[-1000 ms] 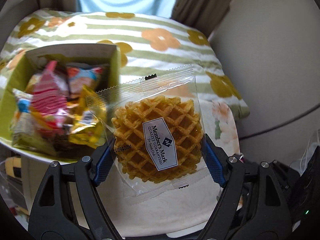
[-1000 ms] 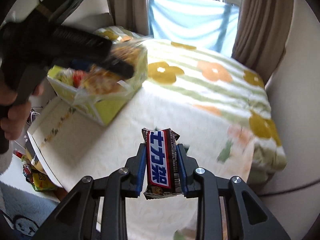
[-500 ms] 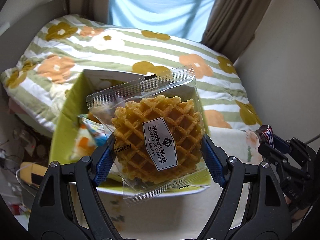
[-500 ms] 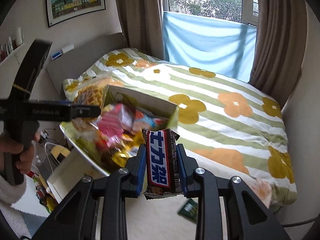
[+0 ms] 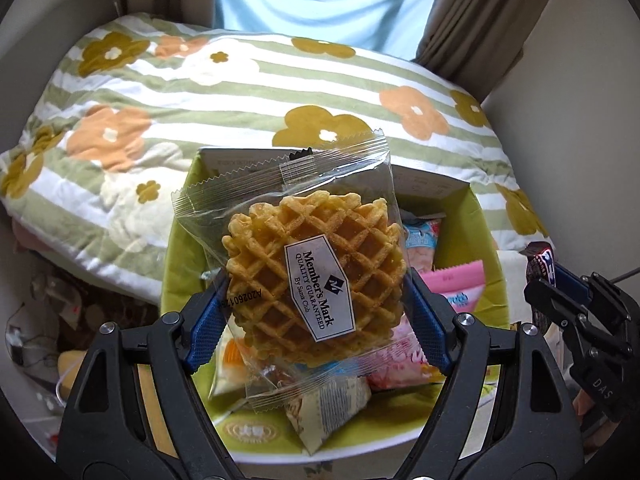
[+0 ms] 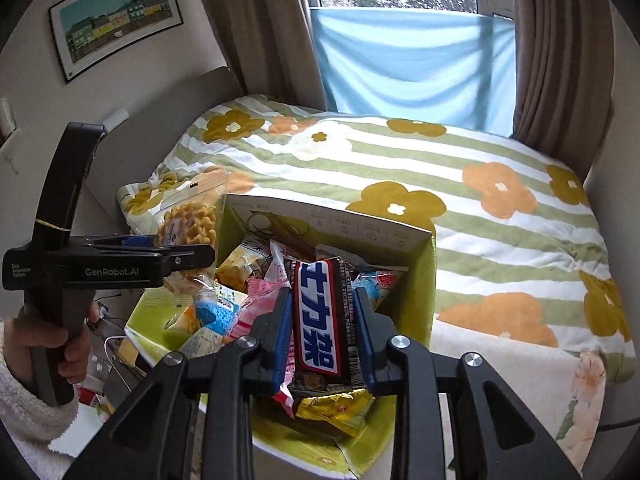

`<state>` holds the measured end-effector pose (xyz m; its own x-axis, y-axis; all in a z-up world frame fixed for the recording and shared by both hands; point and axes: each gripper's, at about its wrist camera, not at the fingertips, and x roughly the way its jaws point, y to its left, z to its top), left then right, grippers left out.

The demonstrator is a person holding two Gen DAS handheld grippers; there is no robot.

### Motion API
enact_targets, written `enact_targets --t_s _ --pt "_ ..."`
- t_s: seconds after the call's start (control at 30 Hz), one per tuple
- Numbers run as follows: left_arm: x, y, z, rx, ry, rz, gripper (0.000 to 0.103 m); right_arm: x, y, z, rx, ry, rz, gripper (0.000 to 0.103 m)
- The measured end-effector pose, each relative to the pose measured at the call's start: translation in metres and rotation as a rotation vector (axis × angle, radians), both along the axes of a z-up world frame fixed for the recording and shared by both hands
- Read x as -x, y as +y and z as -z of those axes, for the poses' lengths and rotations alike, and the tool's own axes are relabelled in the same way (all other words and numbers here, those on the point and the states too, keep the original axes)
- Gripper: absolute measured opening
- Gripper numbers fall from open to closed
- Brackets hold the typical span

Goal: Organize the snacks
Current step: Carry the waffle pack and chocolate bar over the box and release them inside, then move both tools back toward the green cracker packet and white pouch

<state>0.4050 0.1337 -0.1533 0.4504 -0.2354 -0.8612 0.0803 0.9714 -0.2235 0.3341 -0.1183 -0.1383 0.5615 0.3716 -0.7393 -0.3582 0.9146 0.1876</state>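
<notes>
My left gripper (image 5: pixel 316 320) holds a clear pack with a round waffle (image 5: pixel 304 256) over the open green box (image 5: pixel 176 248). Its jaws are opening, and the blue pads still touch the wrapper on both sides. My right gripper (image 6: pixel 322 332) is shut on a dark chocolate bar with a blue and white label (image 6: pixel 318 312), upright above the same box (image 6: pixel 424 292). The box holds several wrapped snacks, pink, blue and yellow. From the right wrist view, the left gripper (image 6: pixel 188 248) hangs over the box's left edge with the waffle pack (image 6: pixel 192 220). The right gripper (image 5: pixel 560 284) shows at the left wrist view's right edge.
Behind the box lies a bed with a green-striped flower quilt (image 6: pixel 460 184). Brown curtains (image 6: pixel 260 20) and a blue cloth (image 6: pixel 408 56) hang at the window. Cluttered floor (image 5: pixel 40 320) lies left of the box. A person's hand (image 6: pixel 68 344) grips the left tool.
Both grippers have travelled over to the green box with their snacks still held. The box, off to one side before, now lies right under both.
</notes>
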Motion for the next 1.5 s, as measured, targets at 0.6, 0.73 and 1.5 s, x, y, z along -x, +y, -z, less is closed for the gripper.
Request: enact_targets --t_s 0.6,0.73,1.5 --pt "0.016 0.014 0.029 -0.045 0.045 -0.072 0.102 -0.056 0.003 0.030 -0.036 0.101 0.000 0.027" --pt "0.026 0.020 0.029 -0.037 0.051 -0.093 0.102 -0.054 0.000 0.029 -0.079 0.073 0.008 0.082" --pt "0.070 -0.009 -0.004 0.036 -0.061 -0.003 0.102 0.026 -0.022 0.004 -0.054 0.010 0.114 0.092"
